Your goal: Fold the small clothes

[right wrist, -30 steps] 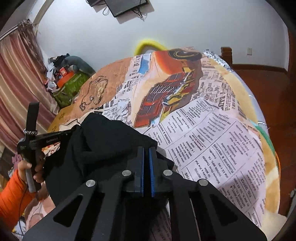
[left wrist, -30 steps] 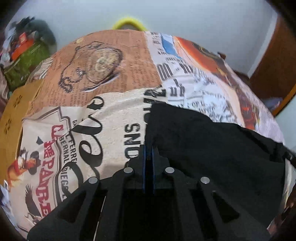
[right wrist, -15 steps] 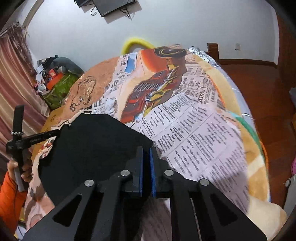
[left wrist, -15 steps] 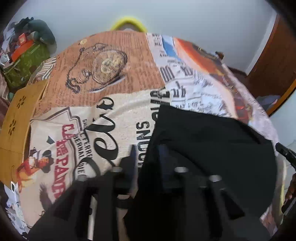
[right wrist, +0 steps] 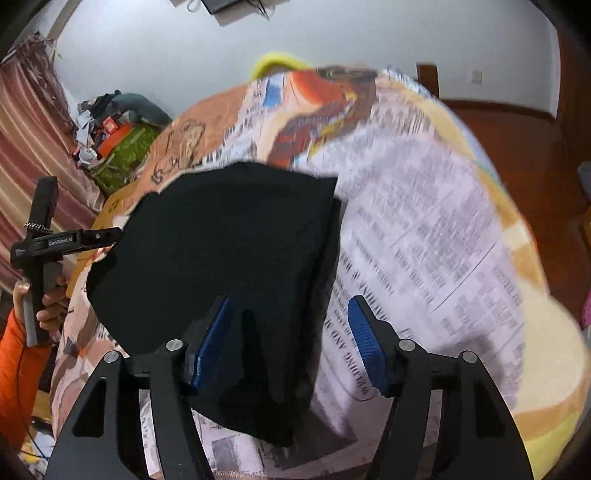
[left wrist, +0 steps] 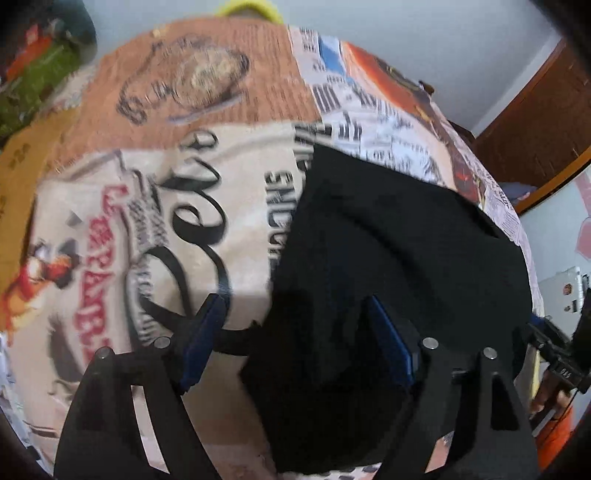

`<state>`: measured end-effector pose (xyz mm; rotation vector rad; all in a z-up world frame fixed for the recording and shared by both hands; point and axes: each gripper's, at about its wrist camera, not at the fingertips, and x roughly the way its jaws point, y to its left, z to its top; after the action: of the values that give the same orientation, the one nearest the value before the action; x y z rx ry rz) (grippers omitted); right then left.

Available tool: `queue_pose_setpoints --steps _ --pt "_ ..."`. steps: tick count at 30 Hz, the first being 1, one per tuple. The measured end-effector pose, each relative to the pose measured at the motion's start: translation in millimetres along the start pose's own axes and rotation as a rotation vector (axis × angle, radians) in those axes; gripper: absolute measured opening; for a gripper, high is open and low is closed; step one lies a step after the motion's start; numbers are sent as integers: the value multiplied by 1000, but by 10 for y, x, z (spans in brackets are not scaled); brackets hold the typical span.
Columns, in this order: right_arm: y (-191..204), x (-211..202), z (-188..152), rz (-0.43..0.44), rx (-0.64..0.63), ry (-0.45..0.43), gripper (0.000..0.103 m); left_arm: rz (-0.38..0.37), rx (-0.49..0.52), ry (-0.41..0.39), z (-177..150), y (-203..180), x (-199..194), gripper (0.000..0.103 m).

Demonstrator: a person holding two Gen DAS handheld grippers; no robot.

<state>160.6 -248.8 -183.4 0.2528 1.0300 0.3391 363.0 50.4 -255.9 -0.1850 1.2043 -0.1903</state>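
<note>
At the far left of my right-hand view, my left hand (right wrist: 50, 304), in an orange sleeve (right wrist: 16, 373), gripped the handle of my left tongs (left wrist: 295, 325). Those tongs had just been opening and stood spread. Their left blue pad (left wrist: 201, 339) hung over the printed blanket (left wrist: 207, 206); the right pad (left wrist: 391, 343) was over the black garment (left wrist: 388, 258). The garment's left edge ran up between the two pads, and neither pressed on it.

The garment lay flat on the blanket, near me, in a roughly squared shape with its far edge straight. To its left the blanket showed large black script and red lettering, and farther off a brown patch with a pocket-watch drawing. A yellow loop (left wrist: 245, 9) peeked above the blanket's far edge, against the pale wall.

My right tongs (right wrist: 291, 339) had also just been opening and stood spread. Their left pad (right wrist: 210, 347) was over the garment's near right part, and the right pad (right wrist: 367, 350) over the blanket's newsprint pattern (right wrist: 424, 258). The garment's right edge ran between them, and I was pinching nothing. Much of the blanket looked blurred in both views. At the far left, by a striped curtain (right wrist: 26, 155), sat a heap of clutter (right wrist: 114, 140). Brown floor (right wrist: 517, 140) showed at the far right.
</note>
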Motion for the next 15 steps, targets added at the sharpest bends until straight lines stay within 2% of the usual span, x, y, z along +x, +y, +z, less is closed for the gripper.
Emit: queue_pose_setpoints --steps 3,6,8,10,11,14,15 --pt "7 58 38 28 2 -12 61 -48 -39 43 57 37 165 80" --pt "0 135 134 74 21 -15 61 -89 -35 58 121 13 204 80" --pt "1 188 160 86 39 -18 57 -117 -32 64 146 -23 234 79" --pt "-5 245 188 83 49 -17 43 -123 -25 56 163 -70 251 70" --pt "-3 272 191 72 46 -17 41 -119 -17 49 164 -91 254 68" --pt "-5 266 179 72 35 -21 18 -134 -9 30 141 -146 236 48" --pt "-8 268 184 91 40 -12 14 -148 -10 29 130 -156 223 36"
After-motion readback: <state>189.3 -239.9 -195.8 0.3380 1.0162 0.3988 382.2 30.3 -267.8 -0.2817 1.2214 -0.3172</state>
